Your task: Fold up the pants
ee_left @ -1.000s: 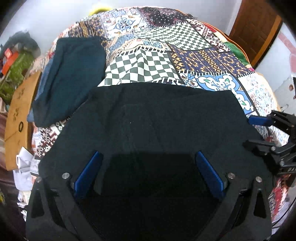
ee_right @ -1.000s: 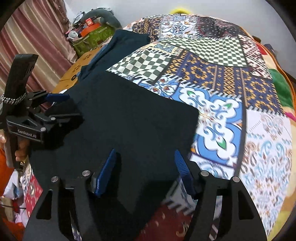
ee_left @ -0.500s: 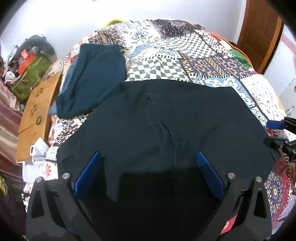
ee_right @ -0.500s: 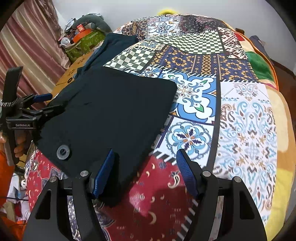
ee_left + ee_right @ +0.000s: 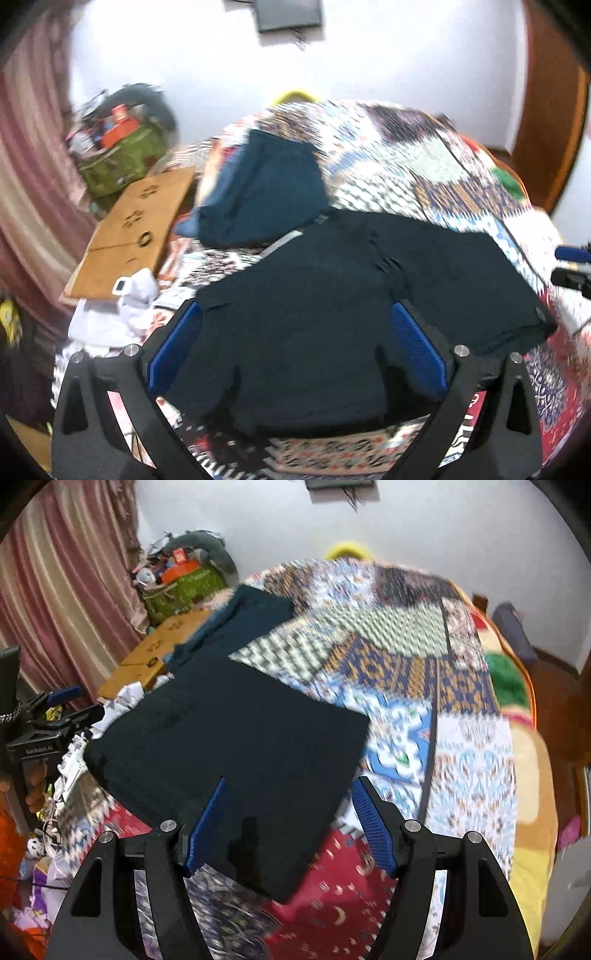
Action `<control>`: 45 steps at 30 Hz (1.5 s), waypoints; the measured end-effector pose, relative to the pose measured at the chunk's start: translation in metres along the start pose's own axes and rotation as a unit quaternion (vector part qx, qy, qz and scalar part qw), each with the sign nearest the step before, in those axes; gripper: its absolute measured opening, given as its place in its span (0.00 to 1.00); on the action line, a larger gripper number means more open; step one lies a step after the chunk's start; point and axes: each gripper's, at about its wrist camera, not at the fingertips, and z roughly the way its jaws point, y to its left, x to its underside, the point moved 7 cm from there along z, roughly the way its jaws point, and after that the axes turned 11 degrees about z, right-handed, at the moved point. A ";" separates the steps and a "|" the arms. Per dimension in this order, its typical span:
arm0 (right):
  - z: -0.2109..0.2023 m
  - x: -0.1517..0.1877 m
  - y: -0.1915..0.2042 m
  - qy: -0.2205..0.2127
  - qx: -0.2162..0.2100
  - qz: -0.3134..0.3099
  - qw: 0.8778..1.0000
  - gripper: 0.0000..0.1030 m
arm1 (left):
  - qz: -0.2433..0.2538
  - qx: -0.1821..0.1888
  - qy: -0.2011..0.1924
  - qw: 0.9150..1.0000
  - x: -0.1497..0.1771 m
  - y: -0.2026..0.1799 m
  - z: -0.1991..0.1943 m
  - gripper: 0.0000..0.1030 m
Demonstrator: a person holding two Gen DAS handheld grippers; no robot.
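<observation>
Where patchwork bedspread meets white wall | pants flat | both claws spread

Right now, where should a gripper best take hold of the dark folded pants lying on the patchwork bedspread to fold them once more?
Probably the near corner of the dark folded pants, overhanging the edge of the patchwork bedspread. Come from the front, below the right gripper: the cloth lies flat, so only that free edge lets a finger slip underneath.
</observation>
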 end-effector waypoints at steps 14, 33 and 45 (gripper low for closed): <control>0.048 -0.007 0.084 0.014 -0.035 -0.065 0.997 0.65 | -0.190 0.012 0.081 0.978 0.091 0.116 0.009 1.00; 0.076 0.019 0.096 0.063 -0.022 -0.075 0.995 0.65 | -0.391 0.262 0.136 0.872 0.157 0.093 0.070 1.00; 0.076 0.020 0.094 0.059 -0.038 -0.056 0.996 0.66 | -0.379 0.210 0.165 0.886 0.146 0.109 0.120 0.55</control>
